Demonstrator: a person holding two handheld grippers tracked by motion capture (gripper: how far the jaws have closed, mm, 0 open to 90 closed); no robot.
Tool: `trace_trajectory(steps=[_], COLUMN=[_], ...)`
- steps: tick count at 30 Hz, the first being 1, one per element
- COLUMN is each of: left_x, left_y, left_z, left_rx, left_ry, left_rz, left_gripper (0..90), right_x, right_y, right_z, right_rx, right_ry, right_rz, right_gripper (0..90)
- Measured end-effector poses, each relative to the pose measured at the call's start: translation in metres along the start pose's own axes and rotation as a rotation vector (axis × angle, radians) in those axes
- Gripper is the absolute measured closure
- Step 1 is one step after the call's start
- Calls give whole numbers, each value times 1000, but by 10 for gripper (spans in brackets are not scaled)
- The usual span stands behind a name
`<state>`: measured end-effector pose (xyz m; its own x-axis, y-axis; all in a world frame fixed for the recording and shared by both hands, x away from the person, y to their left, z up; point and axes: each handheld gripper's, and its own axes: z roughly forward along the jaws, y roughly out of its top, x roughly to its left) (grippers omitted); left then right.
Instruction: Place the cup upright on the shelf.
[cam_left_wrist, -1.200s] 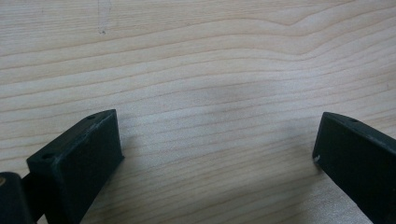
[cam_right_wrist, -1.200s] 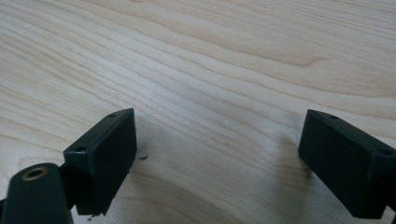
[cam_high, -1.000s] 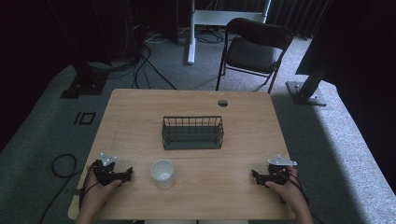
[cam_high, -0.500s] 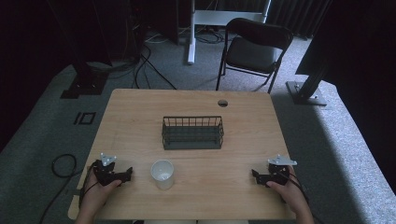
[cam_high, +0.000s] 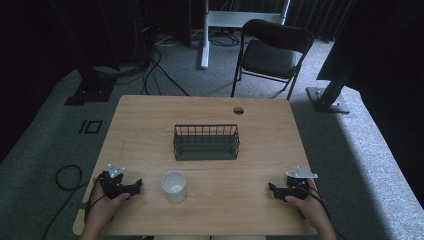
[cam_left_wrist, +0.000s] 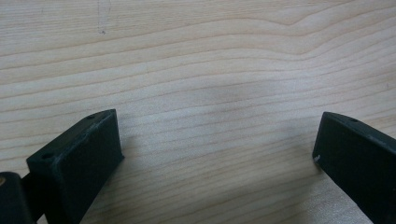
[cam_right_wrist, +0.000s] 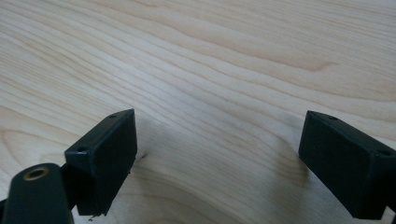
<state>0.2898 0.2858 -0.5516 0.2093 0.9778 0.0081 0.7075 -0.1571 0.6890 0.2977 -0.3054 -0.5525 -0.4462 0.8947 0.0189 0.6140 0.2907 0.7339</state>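
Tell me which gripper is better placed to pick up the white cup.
Left, most likely. The left gripper rests just beside the white cup, its fingers wide open, while the right gripper sits far across the table.

both hands low, left tool (cam_high: 136, 187) and right tool (cam_high: 272, 188) spread wide, gripping nothing.
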Motion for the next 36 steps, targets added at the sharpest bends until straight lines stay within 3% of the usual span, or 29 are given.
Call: trace_trajectory(steps=[19,36], left_x=[0,0], left_y=[0,0], left_z=[0,0], left_rx=[0,0], left_ry=[0,0], left_rz=[0,0], left_gripper=[14,14], right_x=[26,66], right_y=[20,40], right_z=[3,11], right_rx=[-40,-63], right_ry=[97,239], right_rz=[-71,-149], right_gripper=[112,112])
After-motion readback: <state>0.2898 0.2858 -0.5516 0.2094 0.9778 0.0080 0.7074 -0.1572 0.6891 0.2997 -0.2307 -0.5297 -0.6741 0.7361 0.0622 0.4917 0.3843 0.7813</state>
